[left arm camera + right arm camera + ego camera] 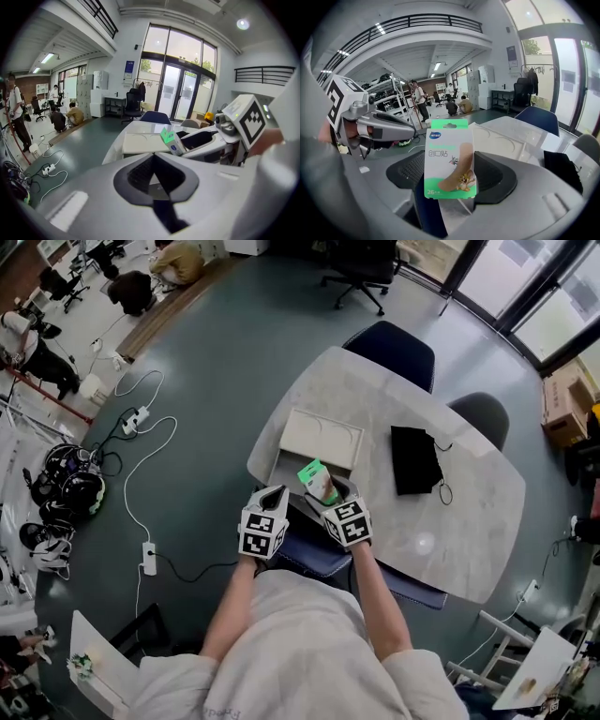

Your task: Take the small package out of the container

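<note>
Right gripper view shows my right gripper [451, 187] with its fingers clamped on the small package [450, 157], upright, green and white; head view puts it at 6 o'clock of the pale container [323, 439] on the surface [469, 493]; my left gripper [157, 176], at 9 o'clock, has its fingers closed on nothing.

Glossy cardboard package [450, 159], polished table [473, 517]

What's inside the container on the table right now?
Nothing can be made out inside the container. The small package is up in the right gripper's jaws, which, with the left gripper, cover the container's near part in the head view. Neither gripper view looks in.
</note>
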{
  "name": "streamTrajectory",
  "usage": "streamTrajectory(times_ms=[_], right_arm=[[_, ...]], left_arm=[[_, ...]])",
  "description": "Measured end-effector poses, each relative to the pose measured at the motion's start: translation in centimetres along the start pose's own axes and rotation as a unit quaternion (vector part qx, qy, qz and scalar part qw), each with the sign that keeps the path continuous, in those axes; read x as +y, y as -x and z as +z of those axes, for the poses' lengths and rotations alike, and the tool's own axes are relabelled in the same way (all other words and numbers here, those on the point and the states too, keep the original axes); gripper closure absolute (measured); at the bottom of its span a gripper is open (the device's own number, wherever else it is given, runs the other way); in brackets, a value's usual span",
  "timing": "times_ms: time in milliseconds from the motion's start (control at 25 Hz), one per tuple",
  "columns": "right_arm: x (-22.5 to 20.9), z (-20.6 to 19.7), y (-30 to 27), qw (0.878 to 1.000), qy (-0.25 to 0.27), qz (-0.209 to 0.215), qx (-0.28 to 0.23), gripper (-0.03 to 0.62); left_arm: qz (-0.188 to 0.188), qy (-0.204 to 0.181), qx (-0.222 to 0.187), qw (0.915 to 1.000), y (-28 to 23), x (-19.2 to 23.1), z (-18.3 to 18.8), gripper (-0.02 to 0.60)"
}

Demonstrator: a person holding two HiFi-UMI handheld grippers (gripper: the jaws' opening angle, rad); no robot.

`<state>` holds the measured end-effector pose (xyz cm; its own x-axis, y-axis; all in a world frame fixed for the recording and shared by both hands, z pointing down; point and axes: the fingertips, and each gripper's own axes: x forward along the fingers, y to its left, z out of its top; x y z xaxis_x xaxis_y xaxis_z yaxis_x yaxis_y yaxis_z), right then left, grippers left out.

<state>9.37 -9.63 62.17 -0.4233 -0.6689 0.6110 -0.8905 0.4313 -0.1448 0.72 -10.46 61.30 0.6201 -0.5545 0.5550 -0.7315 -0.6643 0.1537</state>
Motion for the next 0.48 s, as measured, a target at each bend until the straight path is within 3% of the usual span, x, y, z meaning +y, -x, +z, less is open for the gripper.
streamTrajectory(times_ms=[480], right_arm=[[1.2, -0.6, 4.6, 0.996, -0.058, 0.010, -0.061, 0.273]], left_arm=[[0.011, 0.002, -0.008, 0.9999, 2.8, -3.8, -1.3, 0.528]])
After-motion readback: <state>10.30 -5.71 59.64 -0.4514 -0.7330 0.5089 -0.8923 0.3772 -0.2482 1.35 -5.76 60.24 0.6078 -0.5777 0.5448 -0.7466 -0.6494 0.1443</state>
